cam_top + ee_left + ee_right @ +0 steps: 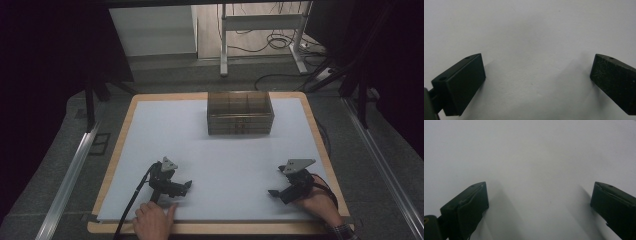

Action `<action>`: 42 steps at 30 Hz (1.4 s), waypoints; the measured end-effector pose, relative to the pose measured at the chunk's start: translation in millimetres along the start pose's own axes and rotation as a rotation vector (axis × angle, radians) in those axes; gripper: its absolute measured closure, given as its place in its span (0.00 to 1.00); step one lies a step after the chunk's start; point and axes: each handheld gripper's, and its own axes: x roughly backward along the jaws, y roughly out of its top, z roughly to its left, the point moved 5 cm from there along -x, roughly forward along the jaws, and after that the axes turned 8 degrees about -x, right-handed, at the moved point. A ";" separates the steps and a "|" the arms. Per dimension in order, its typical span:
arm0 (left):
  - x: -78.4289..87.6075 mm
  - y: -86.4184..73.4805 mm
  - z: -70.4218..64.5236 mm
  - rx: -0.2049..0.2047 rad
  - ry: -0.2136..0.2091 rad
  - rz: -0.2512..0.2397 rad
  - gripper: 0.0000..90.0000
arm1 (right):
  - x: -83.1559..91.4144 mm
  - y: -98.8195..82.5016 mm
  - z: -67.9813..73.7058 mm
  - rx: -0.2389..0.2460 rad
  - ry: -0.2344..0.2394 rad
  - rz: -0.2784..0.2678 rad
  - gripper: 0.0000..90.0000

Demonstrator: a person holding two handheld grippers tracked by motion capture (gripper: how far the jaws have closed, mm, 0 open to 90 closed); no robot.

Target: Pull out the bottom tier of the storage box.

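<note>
Both tools, left tool [187,184] and right tool [272,192], rest wide open and empty on the white counter [225,165] (compartment box [240,113] well apart, far edge), so a rushed reach could shove it.

**Nothing readable here**

Looked over all three views and couldn't find a single word, label, brand, number or sign. The box [240,113] at the far side of the table [116,150] has no lettering I can make out, it's too small and dim. The white sheet [225,165] is blank, and the black jaws carry no markings.
</note>
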 end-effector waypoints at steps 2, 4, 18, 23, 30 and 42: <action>0.1 0.3 2.4 -0.003 -0.017 -0.003 0.00 | 0.0 0.0 0.0 -0.001 0.000 -0.001 0.01; 0.2 0.3 3.1 -0.003 -0.021 -0.004 0.00 | 0.0 0.0 -0.1 -0.001 0.001 -0.002 0.01; -0.9 0.6 1.8 -0.008 -0.003 0.004 0.00 | 0.1 0.0 -0.1 -0.004 0.003 -0.004 0.02; -1.0 0.7 1.9 -0.013 -0.002 0.003 0.00 | 0.1 0.1 -0.1 -0.004 0.003 -0.004 0.02; -0.9 0.6 1.9 -0.012 -0.002 0.005 0.00 | 0.4 0.5 -0.5 -0.005 0.004 -0.001 0.02; -0.9 0.6 1.7 -0.008 -0.002 0.004 0.00 | 3.7 4.1 -0.7 -0.045 -0.014 -0.004 0.11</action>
